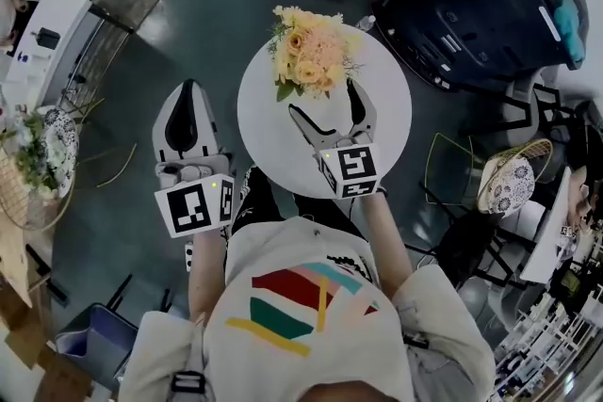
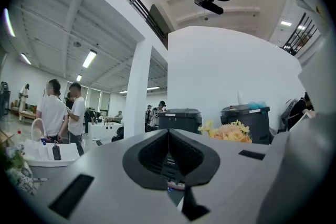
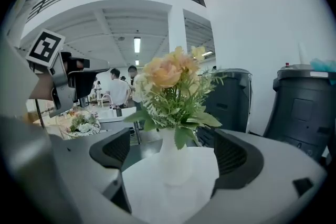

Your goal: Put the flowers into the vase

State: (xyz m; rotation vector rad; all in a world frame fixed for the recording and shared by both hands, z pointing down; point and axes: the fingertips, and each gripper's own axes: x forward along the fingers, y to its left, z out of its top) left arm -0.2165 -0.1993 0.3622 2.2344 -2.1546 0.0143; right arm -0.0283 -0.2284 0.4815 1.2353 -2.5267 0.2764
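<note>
Flowers (image 1: pixel 309 59) already stand in vase (image 3: pixel 170 157) on table (image 1: pixel 388 122), upper centre. Right gripper (image 1: pixel 325 104) jaws spread, holding nothing, vase just ahead. Left gripper (image 1: pixel 187 94) jaws pressed together, left of table. Task looks done.

Peach-yellow flowers (image 1: pixel 309 59), green leaves (image 3: pixel 202 119), white vase (image 3: pixel 170 157), white table (image 1: pixel 382 113)
</note>
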